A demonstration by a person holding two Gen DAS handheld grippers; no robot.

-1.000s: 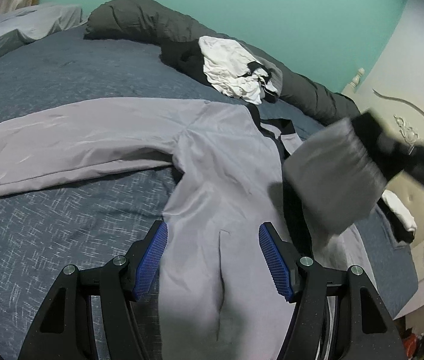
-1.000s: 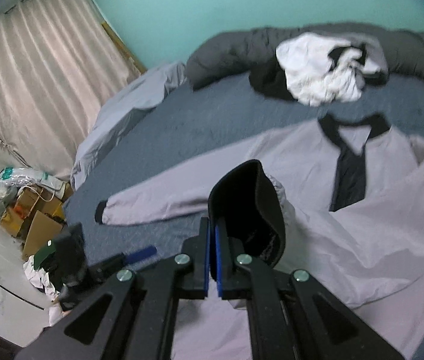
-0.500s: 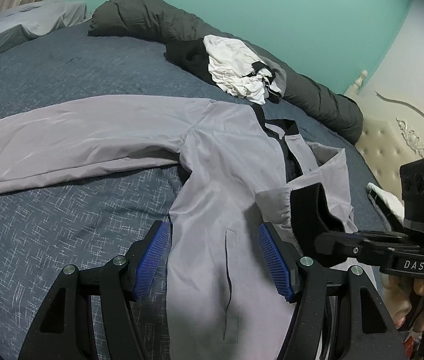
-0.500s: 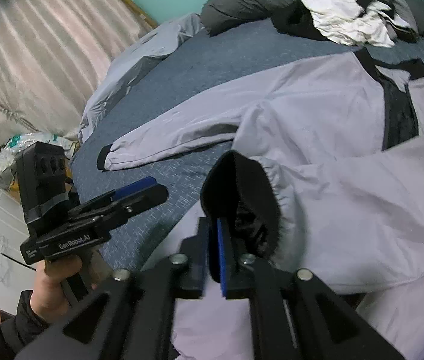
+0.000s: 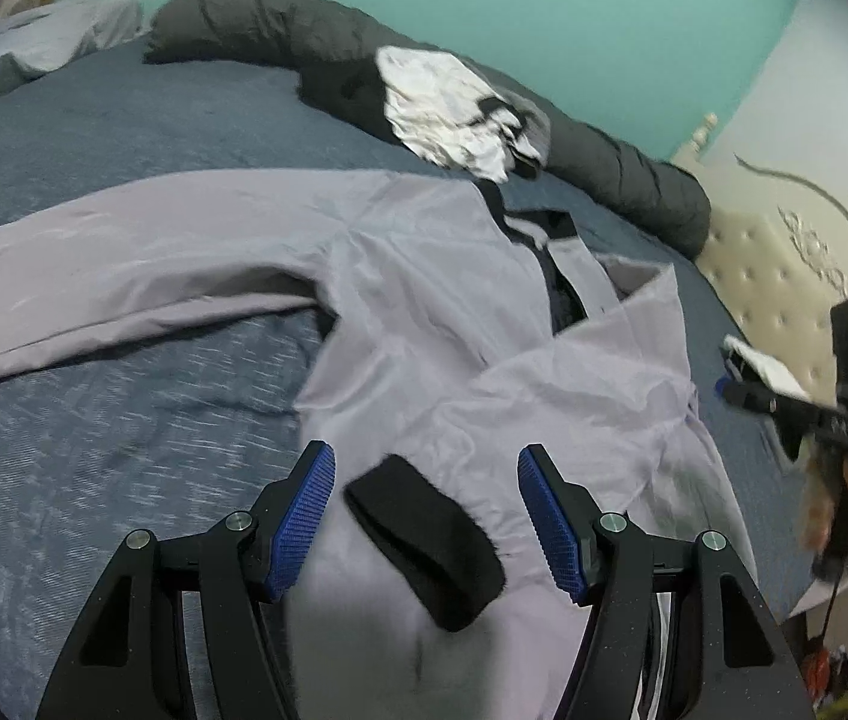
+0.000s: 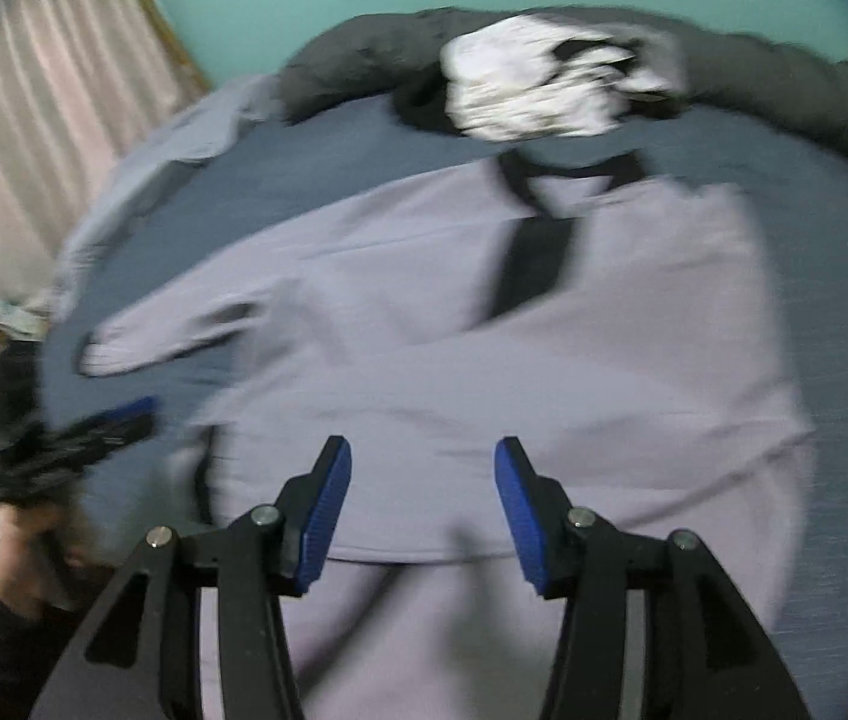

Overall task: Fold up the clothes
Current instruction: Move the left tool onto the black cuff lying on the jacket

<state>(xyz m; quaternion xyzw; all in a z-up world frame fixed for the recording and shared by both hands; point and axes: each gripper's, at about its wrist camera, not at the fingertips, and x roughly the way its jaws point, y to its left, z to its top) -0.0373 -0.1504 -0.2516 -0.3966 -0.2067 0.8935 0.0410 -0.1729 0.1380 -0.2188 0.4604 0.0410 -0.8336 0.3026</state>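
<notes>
Opening right claw (image 6: pixel 417 510) empty above grey jacket (image 6: pixel 544 348); left claw (image 5: pixel 427 516) parted wide, unclasped over black cuff (image 5: pixel 424 540).

The pale lilac long-sleeved jacket (image 5: pixel 424 312) lies spread on the blue-grey bed (image 5: pixel 123 138), 1 sleeve folded across it; behind, a crumpled white garment (image 5: pixel 448 114) rests on the dark grey rolled duvet (image 5: pixel 255 18).

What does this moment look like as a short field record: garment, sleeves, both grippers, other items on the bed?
garment: grey jacket spread flat on the blue bed cover
folded sleeve: laid across the jacket front, black cuff lying loose
other sleeve: stretched out sideways on the bed
left gripper: open, the cuff between its fingers, not pressed
right gripper: jaws opening, nothing between them
other items: white and black clothes pile on a dark rolled duvet
image quality: right wrist view blurred
</notes>
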